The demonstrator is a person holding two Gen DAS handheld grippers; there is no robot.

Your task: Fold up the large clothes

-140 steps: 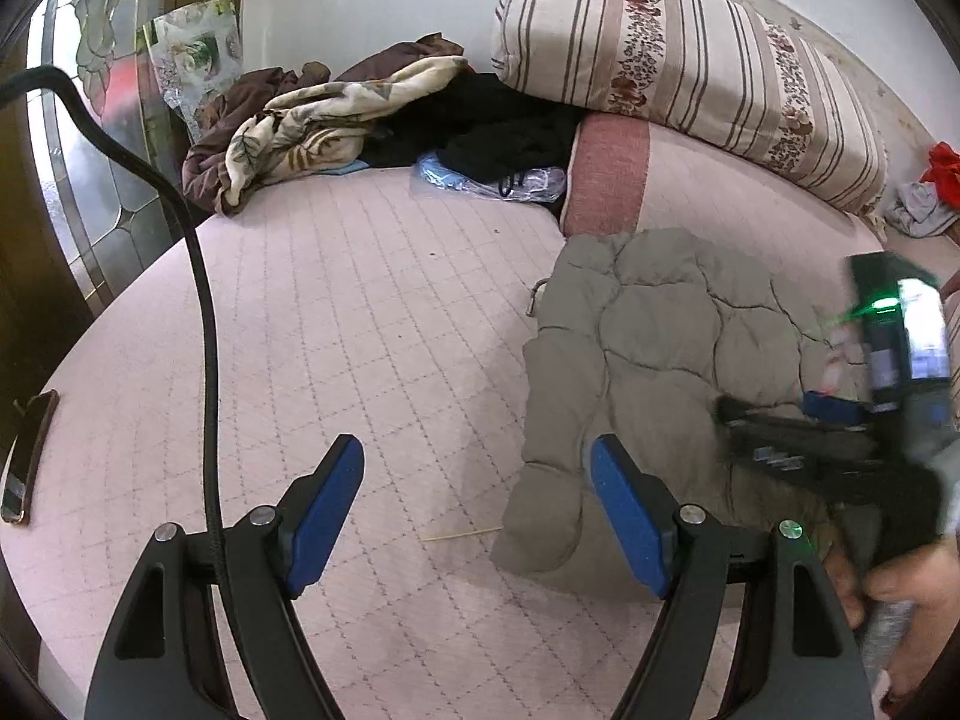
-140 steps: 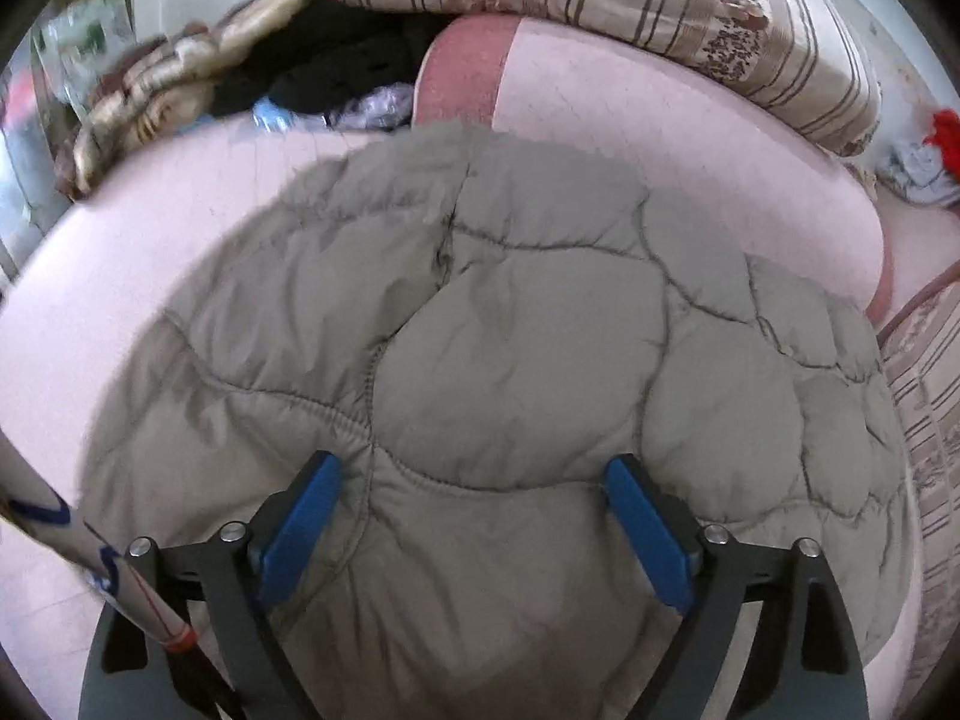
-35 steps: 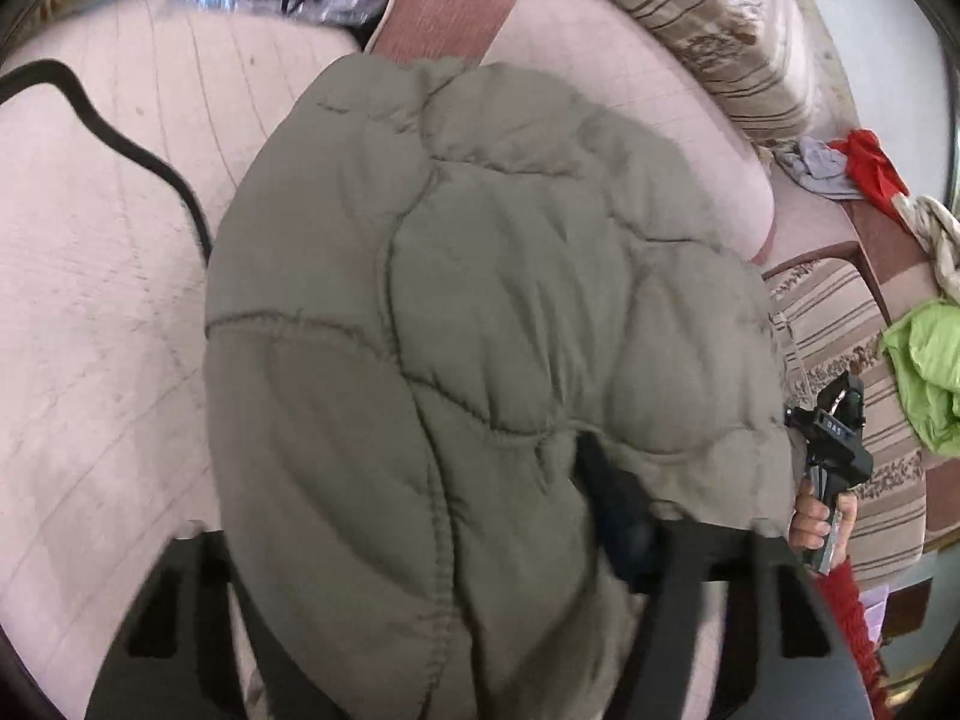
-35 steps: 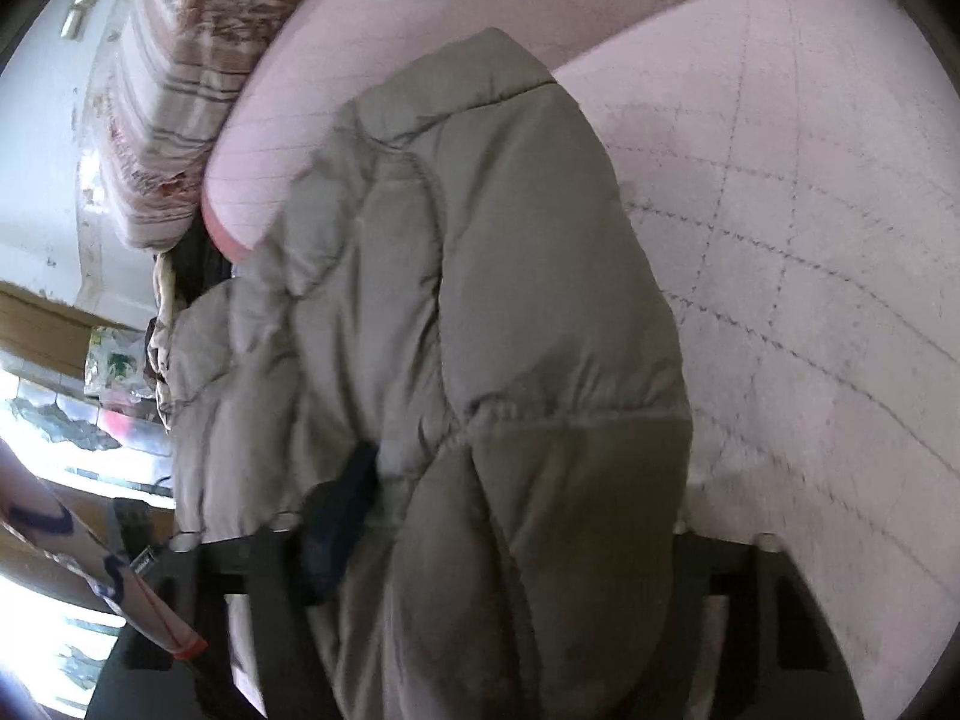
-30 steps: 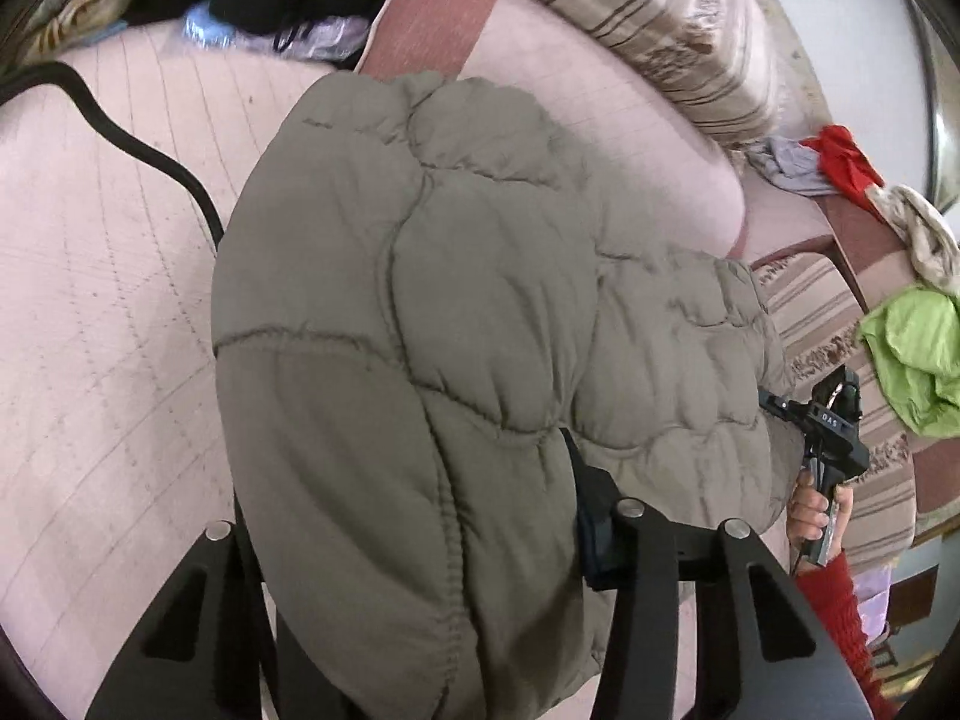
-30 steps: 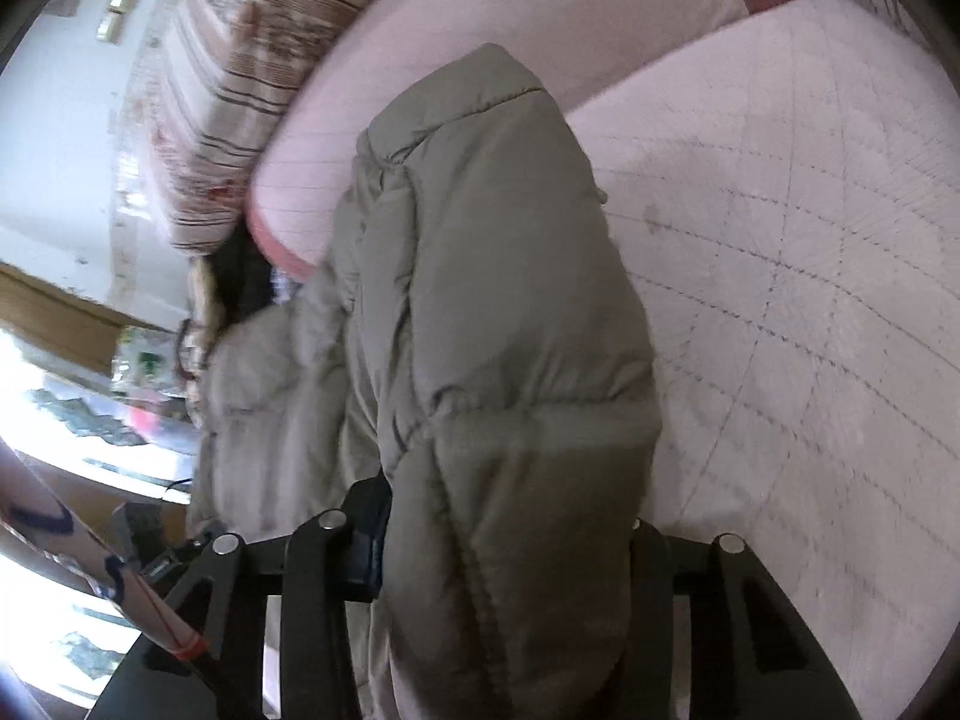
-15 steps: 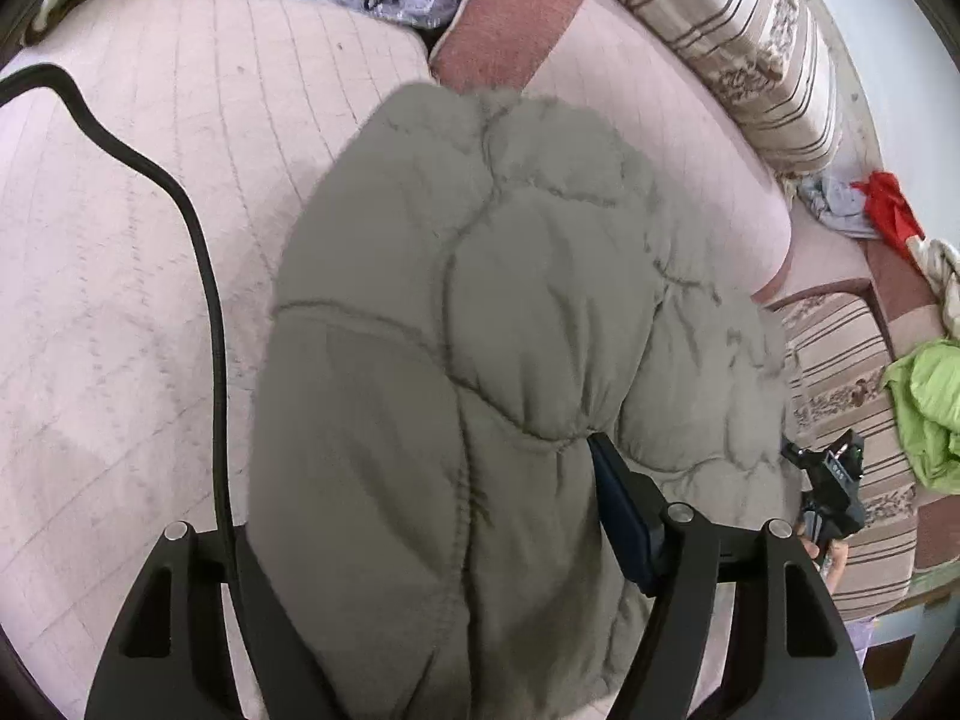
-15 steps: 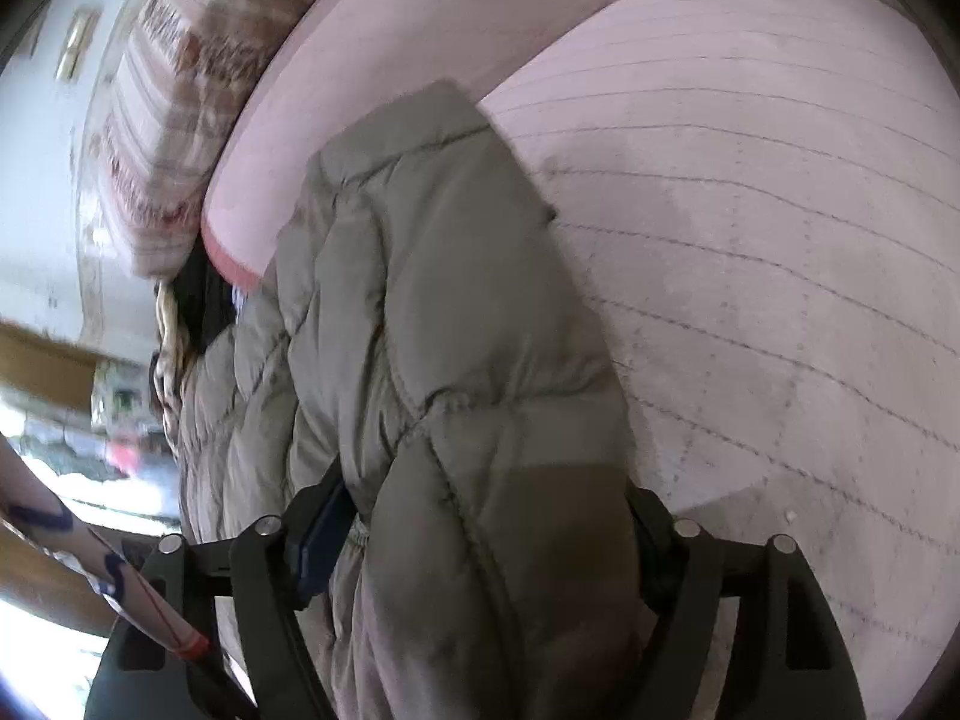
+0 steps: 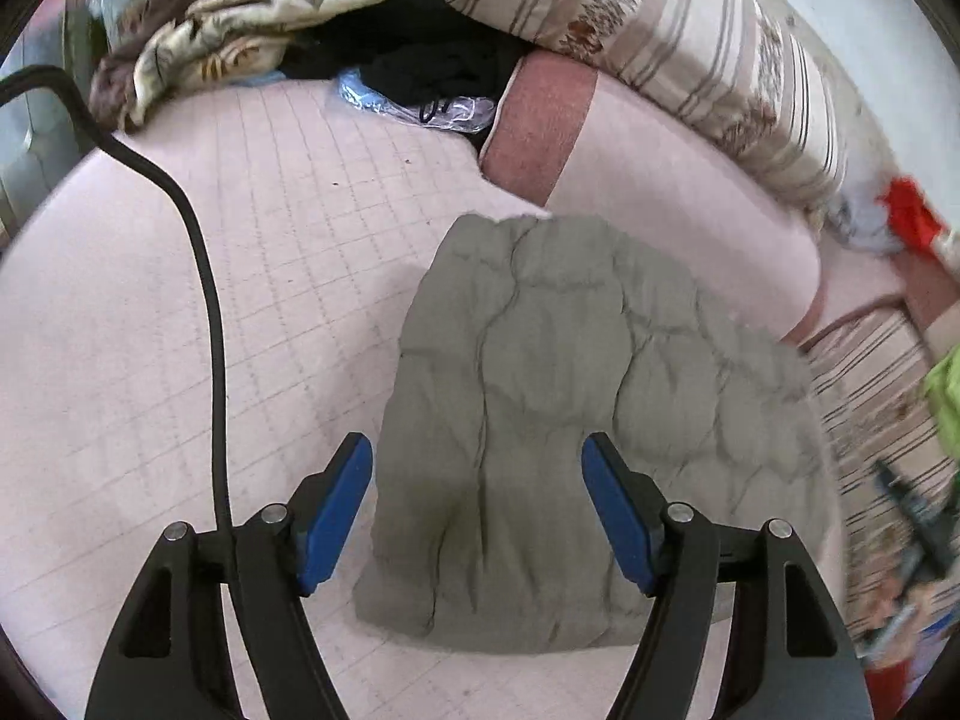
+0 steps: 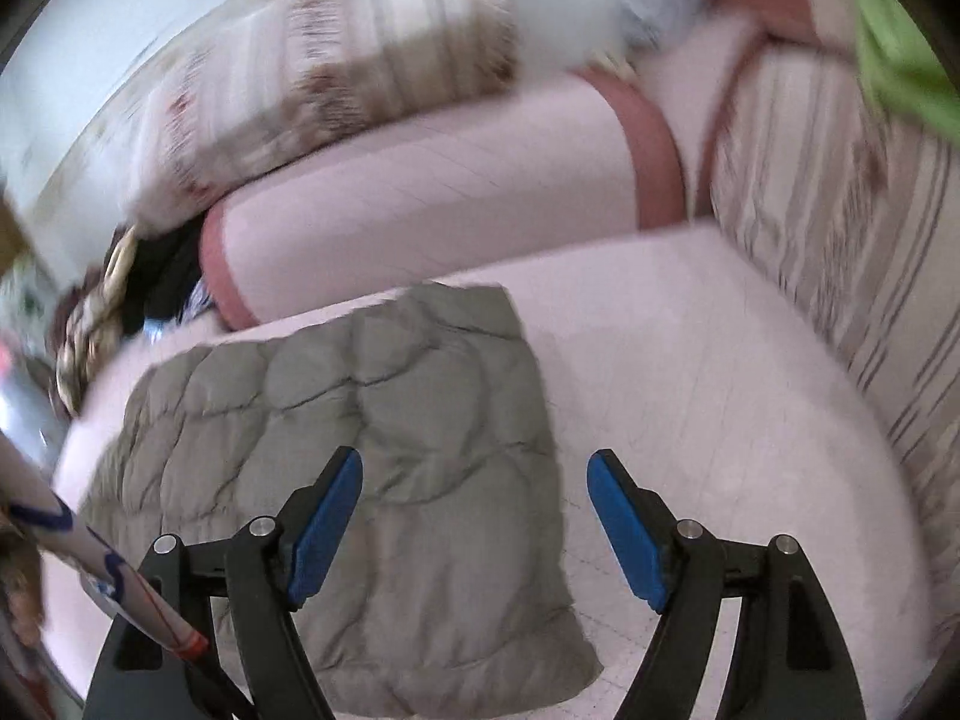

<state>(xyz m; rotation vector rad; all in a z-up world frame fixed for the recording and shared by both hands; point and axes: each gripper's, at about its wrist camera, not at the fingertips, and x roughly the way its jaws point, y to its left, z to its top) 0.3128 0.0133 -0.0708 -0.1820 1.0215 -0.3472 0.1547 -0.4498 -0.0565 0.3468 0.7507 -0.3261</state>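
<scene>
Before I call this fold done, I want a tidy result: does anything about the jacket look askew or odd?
Mostly tidy. The jacket lies folded into a compact block on the mattress, both grippers open and off it. Its near edge looks lumpy and bunched, and the far corner touches the bolster.

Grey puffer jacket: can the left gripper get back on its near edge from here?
Probably yes. The left gripper is open, with the grey puffer jacket lying folded on the pink mattress right between its fingers; nothing lies between them. The black cable runs off to the left.
</scene>
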